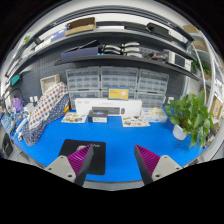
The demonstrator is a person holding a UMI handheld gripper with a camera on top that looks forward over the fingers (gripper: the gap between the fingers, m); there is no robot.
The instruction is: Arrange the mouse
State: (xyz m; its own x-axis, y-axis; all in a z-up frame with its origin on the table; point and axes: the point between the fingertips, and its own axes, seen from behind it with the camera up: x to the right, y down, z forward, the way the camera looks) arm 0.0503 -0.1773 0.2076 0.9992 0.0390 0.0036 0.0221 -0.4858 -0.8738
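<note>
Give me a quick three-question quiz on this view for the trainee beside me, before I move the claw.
1. True or false: the claw is shut on a mouse.
2. What lies on the blue table just ahead of the left finger? A) a black pad B) a red cup C) a book
3. What stands beyond the right finger, at the table's far right?

Key
1. False: the fingers stand apart with nothing between them, and no mouse can be made out.
2. A
3. A green potted plant.
</note>
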